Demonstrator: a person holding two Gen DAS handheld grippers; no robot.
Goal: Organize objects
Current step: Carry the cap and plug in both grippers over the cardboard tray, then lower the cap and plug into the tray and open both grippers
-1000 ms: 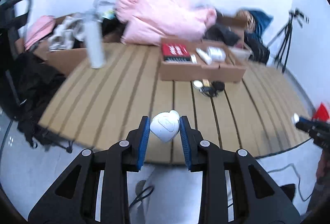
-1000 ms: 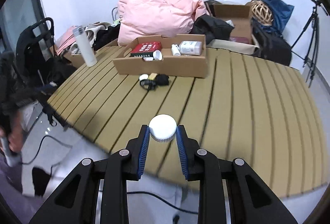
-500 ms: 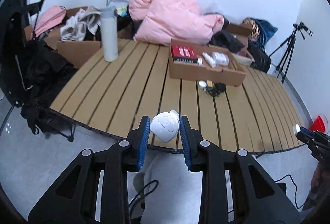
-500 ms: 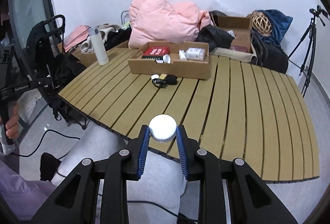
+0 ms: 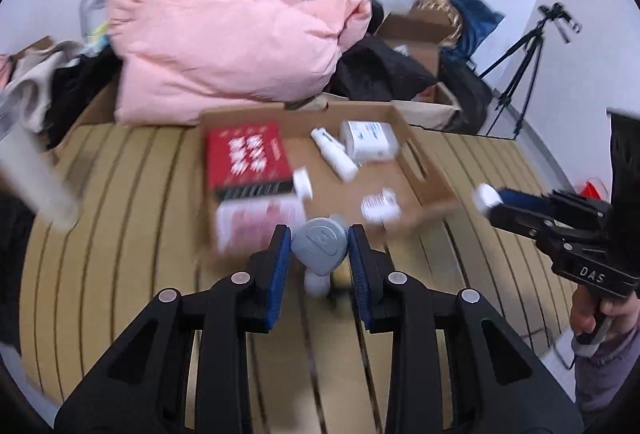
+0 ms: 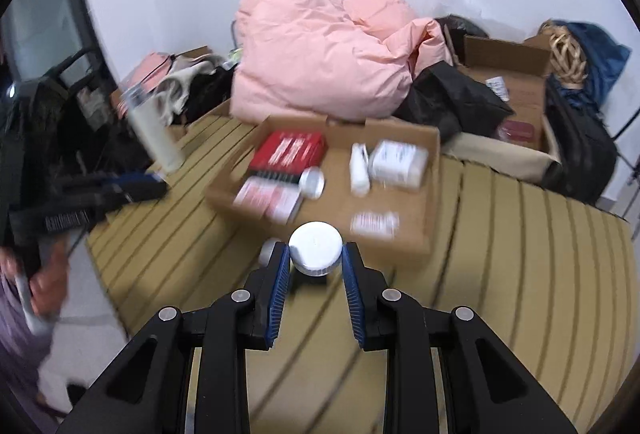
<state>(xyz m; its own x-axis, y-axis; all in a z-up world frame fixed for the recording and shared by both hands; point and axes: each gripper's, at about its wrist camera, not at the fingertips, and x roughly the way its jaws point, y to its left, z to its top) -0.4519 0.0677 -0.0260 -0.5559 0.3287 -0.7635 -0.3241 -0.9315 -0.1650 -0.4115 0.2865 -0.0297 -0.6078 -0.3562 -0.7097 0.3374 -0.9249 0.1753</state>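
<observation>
My left gripper (image 5: 319, 250) is shut on a small rounded white case (image 5: 318, 245) and holds it above the slatted table, just short of the near wall of the open cardboard box (image 5: 416, 158). My right gripper (image 6: 315, 254) is shut on a round white jar (image 6: 316, 246), also just in front of the cardboard box (image 6: 430, 178). The box holds a red book (image 5: 248, 154), a white carton (image 5: 368, 140), a white tube (image 5: 334, 154) and small white jars. The right gripper shows in the left wrist view (image 5: 486, 200).
A pink duvet (image 5: 224, 34) lies behind the box. A white flask (image 6: 154, 130) stands at the table's left side. Small items lie on the slatted table (image 6: 540, 274) by the box's near wall. Bags, another carton (image 6: 516, 82) and a tripod (image 5: 520, 62) stand at the back right.
Both grippers have moved forward from beyond the table's near edge to just before the cardboard box, each still holding its object. The views are blurred by motion.
</observation>
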